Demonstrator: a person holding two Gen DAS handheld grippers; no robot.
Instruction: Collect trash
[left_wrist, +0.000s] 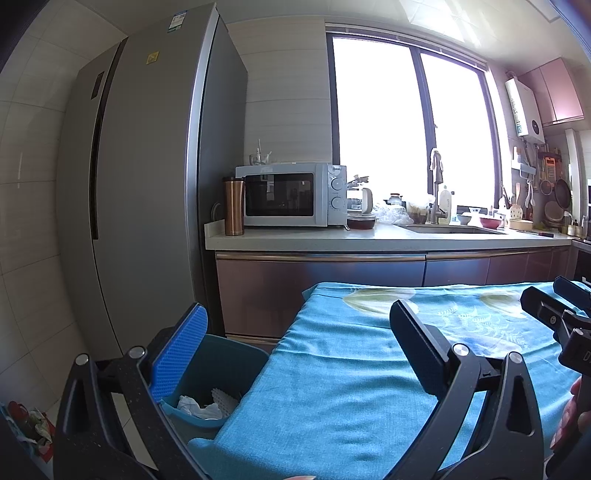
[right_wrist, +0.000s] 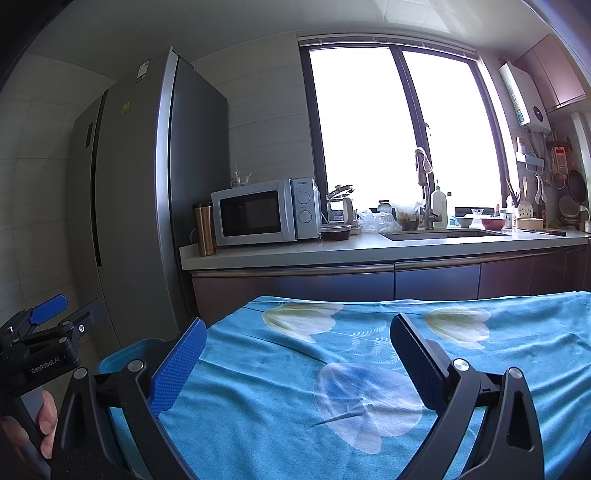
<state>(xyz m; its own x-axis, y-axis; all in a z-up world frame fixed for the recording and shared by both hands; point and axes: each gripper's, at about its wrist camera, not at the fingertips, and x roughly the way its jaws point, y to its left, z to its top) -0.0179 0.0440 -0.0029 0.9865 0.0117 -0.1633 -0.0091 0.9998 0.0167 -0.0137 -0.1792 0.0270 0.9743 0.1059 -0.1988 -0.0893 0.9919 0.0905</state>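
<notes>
A teal trash bin (left_wrist: 221, 365) stands on the floor at the left end of the table, with crumpled white paper (left_wrist: 197, 408) and a white mesh piece (left_wrist: 225, 398) inside. My left gripper (left_wrist: 295, 347) is open and empty, above the table's left edge, its left finger over the bin. My right gripper (right_wrist: 295, 354) is open and empty above the blue flowered tablecloth (right_wrist: 369, 369). The bin's rim (right_wrist: 125, 354) shows at the left in the right wrist view. Each gripper shows in the other's view: the right one (left_wrist: 554, 306), the left one (right_wrist: 55, 314).
A tall grey fridge (left_wrist: 147, 184) stands left of the counter (left_wrist: 369, 236), which holds a microwave (left_wrist: 291, 194), a copper tumbler (left_wrist: 233, 205), a sink (left_wrist: 454, 229) and dishes. Crumpled packaging (left_wrist: 33, 428) lies on the floor at the far left.
</notes>
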